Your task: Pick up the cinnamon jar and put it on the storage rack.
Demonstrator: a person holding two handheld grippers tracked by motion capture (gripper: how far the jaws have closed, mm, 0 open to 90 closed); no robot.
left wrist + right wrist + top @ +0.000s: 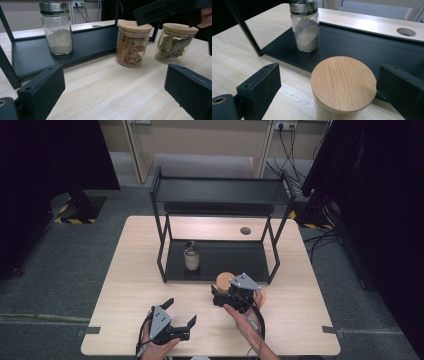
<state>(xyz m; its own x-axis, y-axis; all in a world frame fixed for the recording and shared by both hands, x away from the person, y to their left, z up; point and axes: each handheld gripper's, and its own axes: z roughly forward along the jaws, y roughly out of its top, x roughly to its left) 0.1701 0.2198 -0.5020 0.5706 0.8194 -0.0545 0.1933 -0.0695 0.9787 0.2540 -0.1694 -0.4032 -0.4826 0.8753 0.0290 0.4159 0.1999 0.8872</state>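
Two glass jars with wooden lids stand on the table in front of the black rack: one with cinnamon sticks (131,47) (225,279) and one with dried leaves (175,43). A metal-lidded jar of pale powder (191,256) (57,30) (305,27) stands on the rack's lower shelf (230,257). My right gripper (222,292) (332,77) hovers at the cinnamon jar, its jaws apart on either side of the wooden lid (343,82), the left jaw clearly off it. My left gripper (180,312) (115,80) is open near the front edge with nothing between its jaws.
The black two-tier rack (220,190) takes up the back half of the table, its upper shelf bare. A round cable hole (245,230) lies behind it. Bare wood stretches to the left of the rack (135,270).
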